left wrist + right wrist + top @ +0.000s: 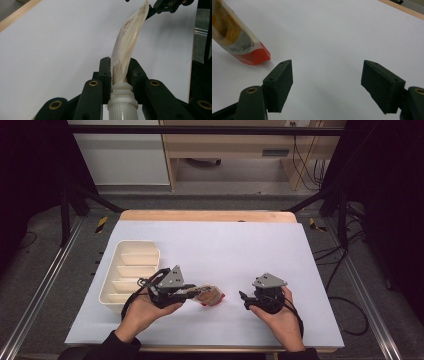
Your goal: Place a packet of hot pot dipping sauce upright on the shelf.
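Left hand-held gripper (119,72) clamps flat spouted foil pouch (209,295) near its white neck; right hand-held gripper (327,85) gapes empty.
Risk: thin, limp film may slip, dropping its red end onto white worktop (240,245).

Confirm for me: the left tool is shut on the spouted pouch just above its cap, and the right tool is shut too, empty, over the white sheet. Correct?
Not quite. The right tool is open, not shut: the right gripper view shows its jaws wide apart, with nothing between them, over the white sheet. The rest holds: the left tool is shut on the spouted pouch just above its cap.
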`<state>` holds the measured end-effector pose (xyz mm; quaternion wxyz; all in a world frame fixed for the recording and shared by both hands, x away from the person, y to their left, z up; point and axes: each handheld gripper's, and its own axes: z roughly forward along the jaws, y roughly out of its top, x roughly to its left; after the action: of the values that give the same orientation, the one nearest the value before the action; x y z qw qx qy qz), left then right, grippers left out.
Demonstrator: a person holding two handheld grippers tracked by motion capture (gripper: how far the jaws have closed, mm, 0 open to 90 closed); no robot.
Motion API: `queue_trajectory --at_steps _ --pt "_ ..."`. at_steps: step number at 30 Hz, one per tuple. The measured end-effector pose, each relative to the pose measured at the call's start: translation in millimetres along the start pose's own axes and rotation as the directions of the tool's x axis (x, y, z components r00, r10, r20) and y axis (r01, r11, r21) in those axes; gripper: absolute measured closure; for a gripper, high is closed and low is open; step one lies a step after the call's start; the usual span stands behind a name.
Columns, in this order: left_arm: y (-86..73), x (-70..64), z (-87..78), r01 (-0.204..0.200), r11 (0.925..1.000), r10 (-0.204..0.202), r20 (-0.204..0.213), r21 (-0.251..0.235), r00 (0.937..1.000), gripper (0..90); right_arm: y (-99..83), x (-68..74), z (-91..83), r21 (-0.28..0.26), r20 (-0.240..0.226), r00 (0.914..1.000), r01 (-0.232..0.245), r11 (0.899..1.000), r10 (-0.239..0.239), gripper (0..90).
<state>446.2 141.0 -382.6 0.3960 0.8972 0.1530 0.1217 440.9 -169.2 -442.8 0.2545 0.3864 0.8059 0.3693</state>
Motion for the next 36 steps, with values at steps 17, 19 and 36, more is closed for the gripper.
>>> queue_trajectory --at_steps 17,19,36 --pt "66.8 15.2 25.9 -0.208 0.9443 0.189 0.097 0.255 0.9772 75.9 -1.2 4.1 -0.4 -0.002 -0.019 0.9998 -0.004 1.0 0.004 25.2" --pt "69.4 14.6 26.4 -0.217 0.9405 0.198 0.097 0.262 0.9755 75.9 -1.2 3.6 -0.7 -0.004 -0.019 0.9998 -0.011 1.0 0.011 25.3" --pt "98.1 17.3 -51.5 -0.338 0.8654 0.332 0.083 0.369 0.9396 75.9 1.1 5.1 -1.4 -0.016 -0.031 0.9993 -0.023 1.0 0.023 25.5"
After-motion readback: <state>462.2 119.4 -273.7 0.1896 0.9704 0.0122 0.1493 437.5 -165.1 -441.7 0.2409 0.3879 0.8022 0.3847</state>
